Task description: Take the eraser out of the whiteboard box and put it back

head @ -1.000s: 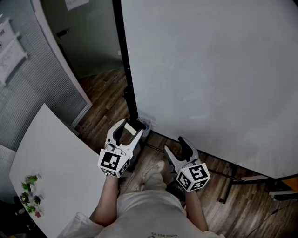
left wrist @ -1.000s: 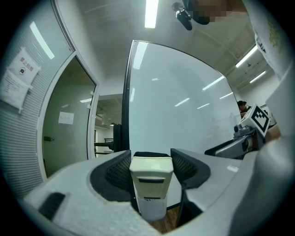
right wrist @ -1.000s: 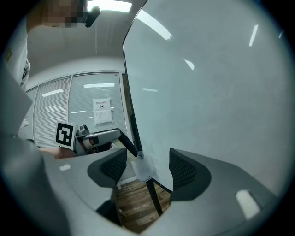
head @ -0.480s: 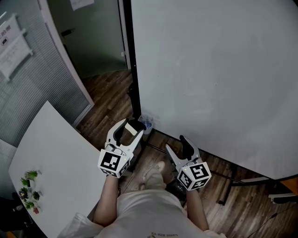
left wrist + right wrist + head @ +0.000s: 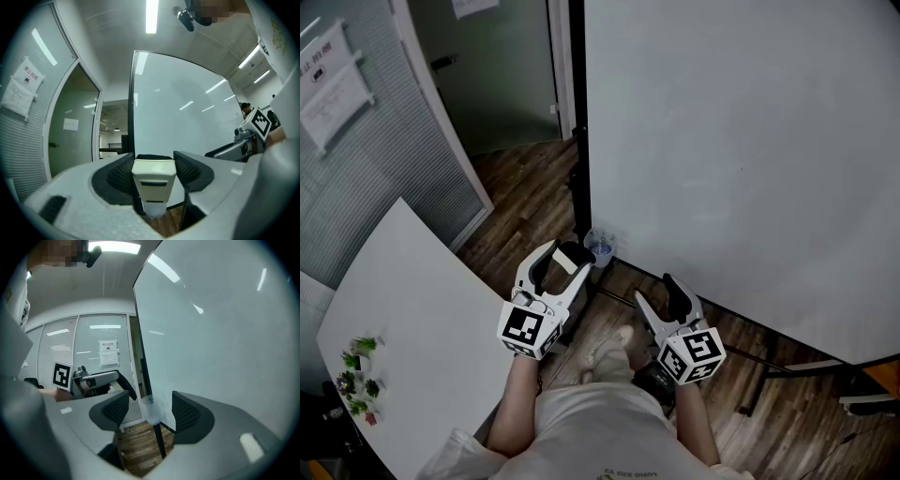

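My left gripper [image 5: 562, 259] is shut on a cream eraser [image 5: 566, 264] with a dark felt face, held level in front of the whiteboard [image 5: 741, 141]. In the left gripper view the eraser [image 5: 153, 180] sits upright between both pads. A small clear box [image 5: 600, 248] hangs at the whiteboard's lower left corner, just beyond the eraser. My right gripper [image 5: 654, 292] stands open beside the left one, with nothing between its fingers. In the right gripper view the clear box [image 5: 151, 409] shows beyond the open right gripper [image 5: 150, 412].
A white table [image 5: 412, 309] with small plants [image 5: 356, 375] stands close at the left. The whiteboard's black post [image 5: 578, 141] and stand legs [image 5: 769, 361] rest on the wooden floor. A glass partition [image 5: 384, 122] with a posted sheet stands at the back left.
The whiteboard's edge and the clear box have slid rightward in the head view, and the box now shows more fully. Both grippers keep their jaw width; the eraser stays in the left one.
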